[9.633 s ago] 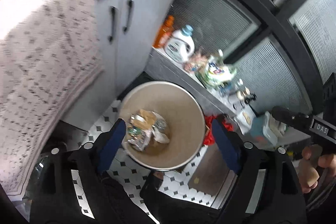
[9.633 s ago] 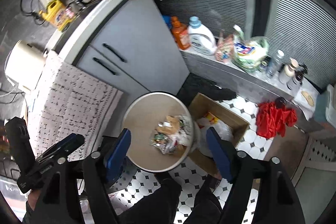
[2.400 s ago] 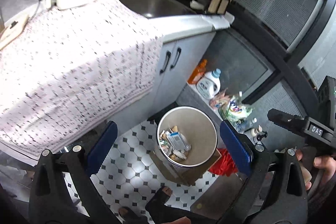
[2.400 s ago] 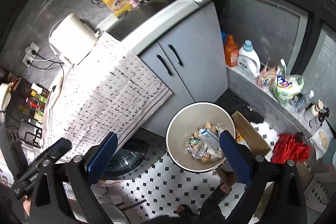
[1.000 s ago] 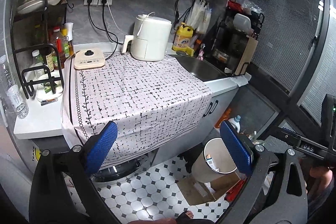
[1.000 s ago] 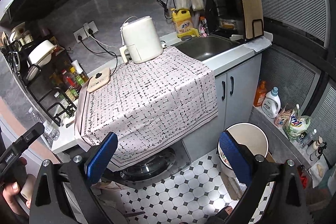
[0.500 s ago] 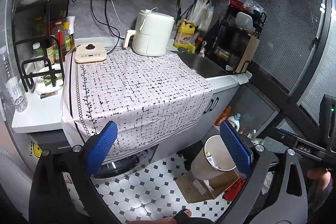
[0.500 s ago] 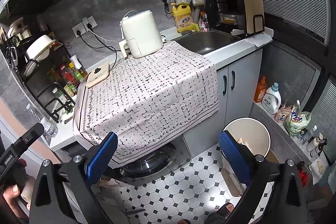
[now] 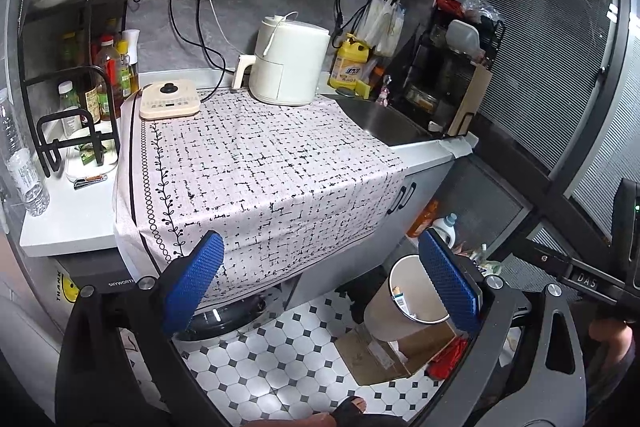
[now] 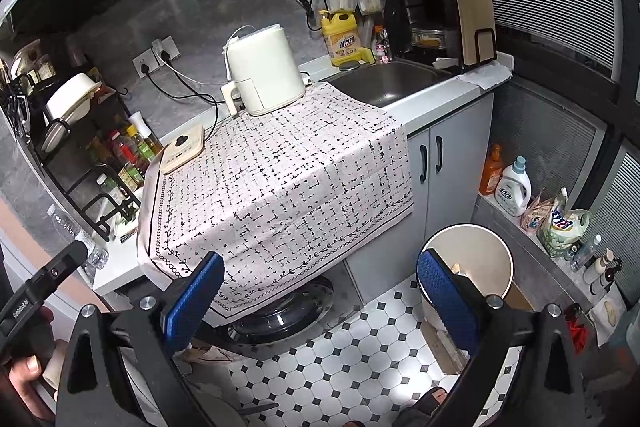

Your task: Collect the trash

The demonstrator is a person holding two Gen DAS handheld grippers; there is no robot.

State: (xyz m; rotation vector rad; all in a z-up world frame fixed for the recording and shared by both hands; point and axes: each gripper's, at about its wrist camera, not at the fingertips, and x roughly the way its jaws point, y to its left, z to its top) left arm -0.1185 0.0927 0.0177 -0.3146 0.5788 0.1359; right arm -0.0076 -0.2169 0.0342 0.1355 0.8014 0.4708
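A beige round trash bin (image 9: 390, 301) stands on the tiled floor beside the grey sink cabinet, with a little trash showing inside it; it also shows in the right wrist view (image 10: 478, 259). My left gripper (image 9: 320, 283) is open and empty, held high in front of the counter. My right gripper (image 10: 318, 297) is open and empty too, at about the same height. Both blue-padded finger pairs stand wide apart. The patterned white cloth (image 9: 256, 179) covers the counter top, and no loose trash shows on it.
On the counter stand a white air fryer (image 9: 286, 67), a cream control pad (image 9: 170, 103), a bottle rack (image 9: 80, 95) and a sink (image 10: 388, 79). A cardboard box (image 9: 384, 351) lies by the bin. Detergent bottles (image 10: 512, 187) line a ledge. A washing machine (image 10: 280, 311) sits under the cloth.
Both grippers have risen from over the bin to counter height, and in the last second drifted slightly. Both stay open and empty.
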